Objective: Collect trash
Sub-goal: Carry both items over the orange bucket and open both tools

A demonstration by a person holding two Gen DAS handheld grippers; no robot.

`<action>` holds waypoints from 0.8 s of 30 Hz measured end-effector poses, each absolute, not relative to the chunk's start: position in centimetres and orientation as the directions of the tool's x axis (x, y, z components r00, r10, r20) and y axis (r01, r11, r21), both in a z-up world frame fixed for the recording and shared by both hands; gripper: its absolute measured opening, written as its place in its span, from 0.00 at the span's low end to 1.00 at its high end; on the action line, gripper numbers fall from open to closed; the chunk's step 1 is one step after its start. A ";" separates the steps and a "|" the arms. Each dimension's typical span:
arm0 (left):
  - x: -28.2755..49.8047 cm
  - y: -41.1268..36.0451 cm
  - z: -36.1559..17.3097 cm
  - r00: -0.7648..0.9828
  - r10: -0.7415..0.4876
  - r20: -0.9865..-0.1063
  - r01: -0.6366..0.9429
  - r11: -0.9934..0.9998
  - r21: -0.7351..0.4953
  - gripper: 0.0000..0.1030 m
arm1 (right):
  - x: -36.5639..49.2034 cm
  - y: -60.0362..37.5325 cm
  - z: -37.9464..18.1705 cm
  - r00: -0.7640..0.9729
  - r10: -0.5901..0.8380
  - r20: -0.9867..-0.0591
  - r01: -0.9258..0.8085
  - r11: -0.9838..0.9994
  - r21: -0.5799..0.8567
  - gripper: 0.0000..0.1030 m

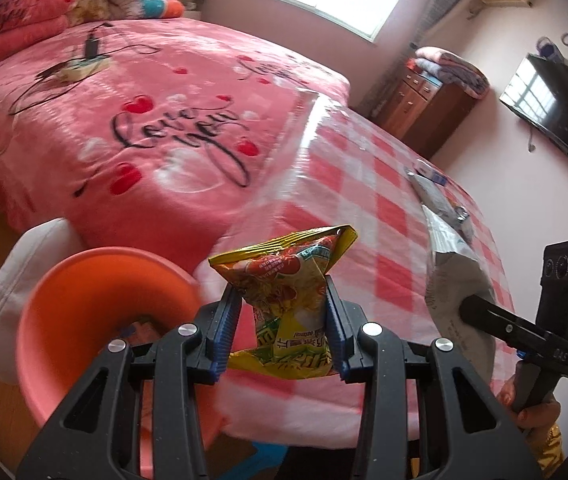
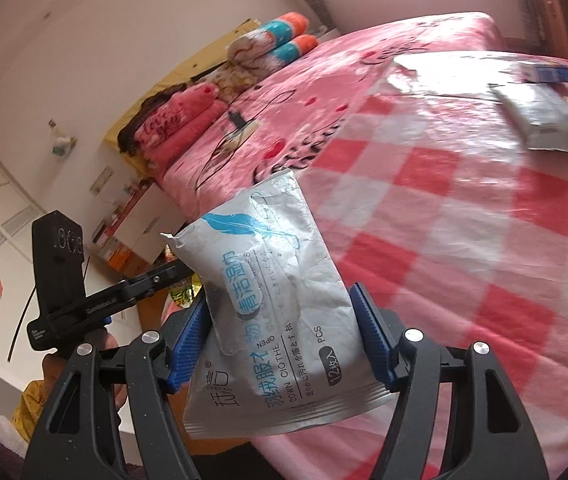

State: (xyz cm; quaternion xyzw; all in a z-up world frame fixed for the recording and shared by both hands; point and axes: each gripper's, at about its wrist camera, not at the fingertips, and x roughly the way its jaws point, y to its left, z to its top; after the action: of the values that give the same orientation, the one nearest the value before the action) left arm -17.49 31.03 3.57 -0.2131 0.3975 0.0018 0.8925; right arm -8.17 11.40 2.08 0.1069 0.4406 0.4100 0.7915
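My left gripper (image 1: 281, 292) is shut on a crumpled yellow snack bag (image 1: 288, 280) and holds it in the air just right of an orange bin (image 1: 95, 320). My right gripper (image 2: 284, 308) is shut on a silver wet-wipe pack (image 2: 267, 300) with a blue feather print, held above the edge of the checked cloth (image 2: 464, 216). That pack and the right gripper also show in the left wrist view (image 1: 452, 280). More trash lies on the cloth: a silver wrapper (image 2: 544, 120) and a small blue-and-white box (image 2: 548, 74).
A pink bed (image 1: 143, 120) with a charger and cable (image 1: 83, 60) and folded blankets (image 1: 23, 20) lies behind. A white cushion (image 1: 15, 280) sits beside the bin. A wooden cabinet (image 1: 424, 104) and a wall TV (image 1: 552, 108) stand at the back right.
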 end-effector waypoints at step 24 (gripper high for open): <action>-23.5 41.6 -2.1 0.609 0.000 -0.793 -0.463 0.812 -0.356 0.41 | -11.2 28.7 1.5 0.055 0.720 -0.692 -0.744 0.492 0.452 0.73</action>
State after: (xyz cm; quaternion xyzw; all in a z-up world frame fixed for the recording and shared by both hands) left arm -23.51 41.60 -2.13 -0.2751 0.4206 0.1357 0.8538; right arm -11.17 28.67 1.53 -0.0130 0.4674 0.5038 0.7263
